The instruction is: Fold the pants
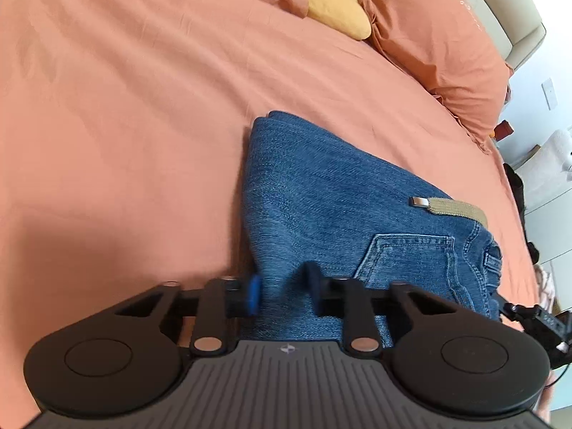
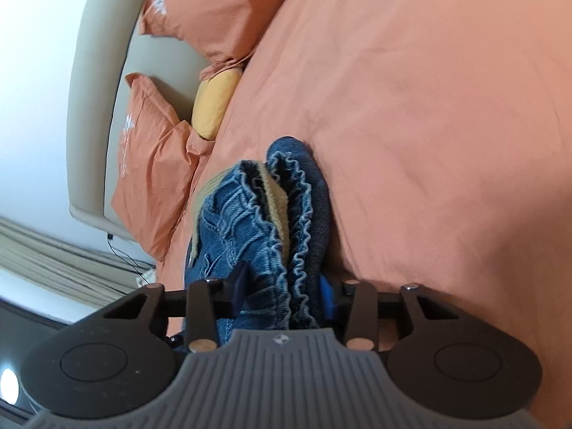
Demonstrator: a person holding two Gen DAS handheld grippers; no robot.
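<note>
Pants (image 1: pixel 321 193) are being pinched by both tongs, left gripper (image 1: pixel 282 291) on the near folded edge at lower centre, right gripper (image 2: pixel 282 295) on the waistband (image 2: pixel 275 207); I'd be lifting both ends level, keeping layers stacked.

An orange bedspread (image 1: pixel 143 107) covers the bed, and at its head two orange pillows (image 1: pixel 439 35) and a yellow cushion (image 1: pixel 336 0) lean against a beige padded headboard (image 2: pixel 93 107). Behind the headboard rises a pale, brightly lit wall (image 2: pixel 35 53). Beside the bed's far edge stands white furniture (image 1: pixel 550 178).
</note>
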